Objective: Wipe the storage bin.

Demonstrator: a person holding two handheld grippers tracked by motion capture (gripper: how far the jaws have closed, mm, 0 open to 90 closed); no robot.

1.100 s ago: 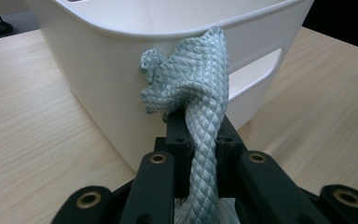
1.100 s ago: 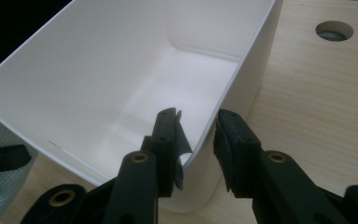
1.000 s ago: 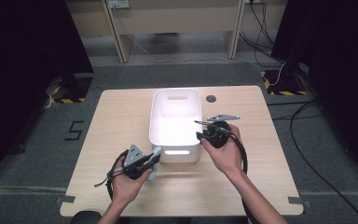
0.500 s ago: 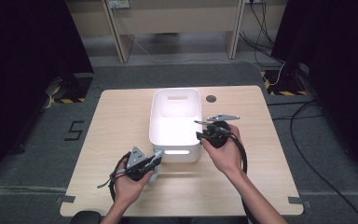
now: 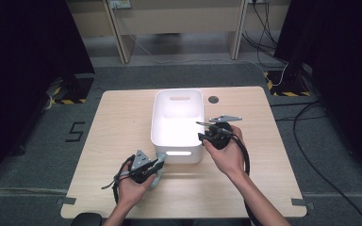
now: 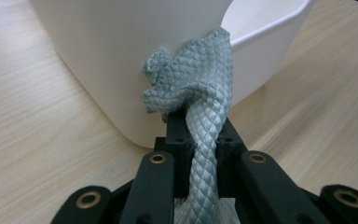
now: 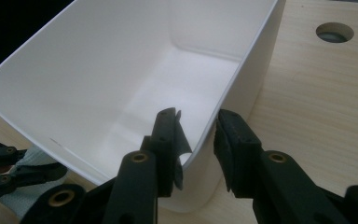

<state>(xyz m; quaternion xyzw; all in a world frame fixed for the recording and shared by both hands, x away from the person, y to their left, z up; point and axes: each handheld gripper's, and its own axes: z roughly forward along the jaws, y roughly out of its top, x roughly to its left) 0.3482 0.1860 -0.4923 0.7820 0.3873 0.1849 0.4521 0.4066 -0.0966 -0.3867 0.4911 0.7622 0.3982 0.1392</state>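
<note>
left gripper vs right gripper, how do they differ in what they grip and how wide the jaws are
The left gripper is shut on a pale green cloth, jaws nearly together; the right gripper straddles the rim of the white bin, one jaw inside and one outside, set wider. The left gripper sits at the bin's near wall, the right gripper at its right wall. Both are black, hand-held, and at the bin.

Bright table, dark surroundings, blurred near jaws
</note>
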